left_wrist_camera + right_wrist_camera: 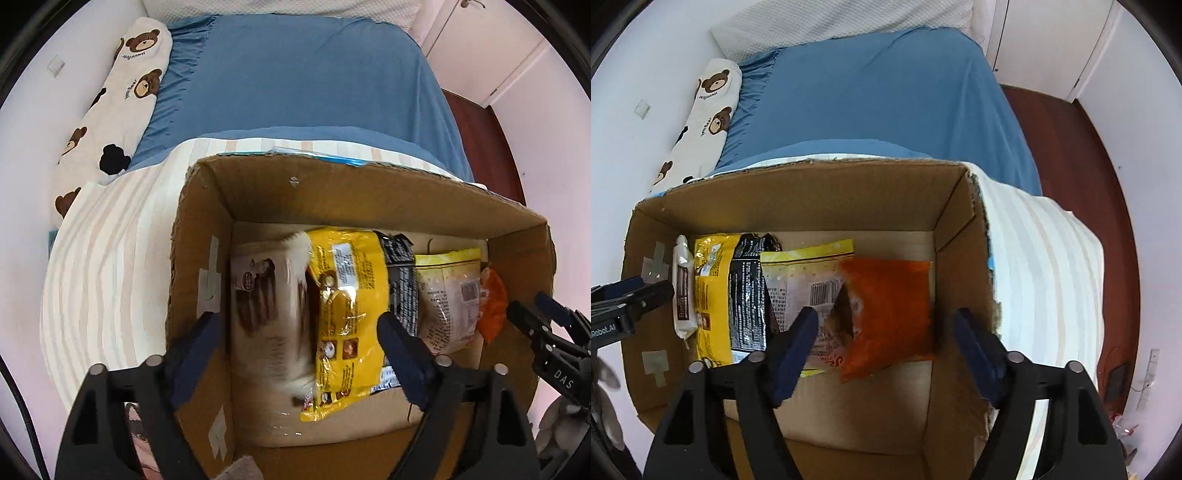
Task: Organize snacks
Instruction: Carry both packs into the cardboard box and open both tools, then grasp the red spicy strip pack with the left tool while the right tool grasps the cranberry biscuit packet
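Observation:
An open cardboard box (332, 184) (812, 192) stands on a bed and holds a row of snack packets. From left to right these are a white and brown packet (266, 306) (683, 291), a yellow one (343, 295) (711, 291), a black one (400, 280) (746, 295), a pale yellow one (447, 295) (801, 273) and an orange one (493, 306) (890, 302). My left gripper (297, 328) (646, 291) hangs open over the blurred white packet, its pads clear of it. Over the orange packet, also blurred, my right gripper (886, 321) (535, 314) is open and not touching.
The box rests on a cream striped cloth (103, 258) (1045, 258) over a blue sheet (295, 74). A bear-print bolster (122, 92) lies along the wall at the left. Dark wooden floor (1089, 147) runs past the bed's right side.

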Action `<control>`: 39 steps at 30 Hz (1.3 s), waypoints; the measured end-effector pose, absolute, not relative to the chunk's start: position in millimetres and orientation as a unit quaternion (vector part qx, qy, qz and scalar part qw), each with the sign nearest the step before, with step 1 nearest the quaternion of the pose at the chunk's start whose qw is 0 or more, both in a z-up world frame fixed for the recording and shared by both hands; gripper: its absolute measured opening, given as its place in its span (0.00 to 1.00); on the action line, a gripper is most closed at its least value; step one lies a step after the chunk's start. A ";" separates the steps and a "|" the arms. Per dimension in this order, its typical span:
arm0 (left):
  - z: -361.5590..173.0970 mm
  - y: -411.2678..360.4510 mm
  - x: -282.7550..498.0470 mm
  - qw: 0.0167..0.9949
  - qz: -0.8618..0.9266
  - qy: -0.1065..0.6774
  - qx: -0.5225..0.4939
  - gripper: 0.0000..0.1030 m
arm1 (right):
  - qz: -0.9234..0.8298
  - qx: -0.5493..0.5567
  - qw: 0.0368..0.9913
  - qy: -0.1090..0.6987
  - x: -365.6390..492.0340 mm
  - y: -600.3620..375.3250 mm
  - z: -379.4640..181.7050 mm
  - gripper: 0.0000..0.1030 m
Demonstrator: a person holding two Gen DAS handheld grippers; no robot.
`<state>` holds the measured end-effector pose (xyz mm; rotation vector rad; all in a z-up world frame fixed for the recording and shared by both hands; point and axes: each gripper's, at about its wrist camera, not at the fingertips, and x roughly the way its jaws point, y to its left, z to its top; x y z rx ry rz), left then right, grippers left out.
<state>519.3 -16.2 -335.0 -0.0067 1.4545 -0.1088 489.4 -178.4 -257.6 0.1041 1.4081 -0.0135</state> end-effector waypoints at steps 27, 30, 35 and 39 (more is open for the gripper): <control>-252.5 -21.9 386.2 0.830 -0.053 0.556 0.006 0.85 | 0.008 0.063 0.817 0.573 378.0 -165.4 -184.1 0.76; -236.9 -26.3 360.4 0.843 -0.056 0.534 0.015 0.85 | 0.014 0.057 0.828 0.557 355.0 -160.3 -168.4 0.76; -215.9 -34.1 321.6 0.856 -0.068 0.513 0.014 0.85 | 0.024 0.065 0.845 0.530 311.3 -159.1 -143.9 0.76; -210.9 -40.7 293.2 0.855 -0.080 0.512 0.010 0.85 | 0.037 0.075 0.852 0.517 279.4 -161.2 -132.9 0.76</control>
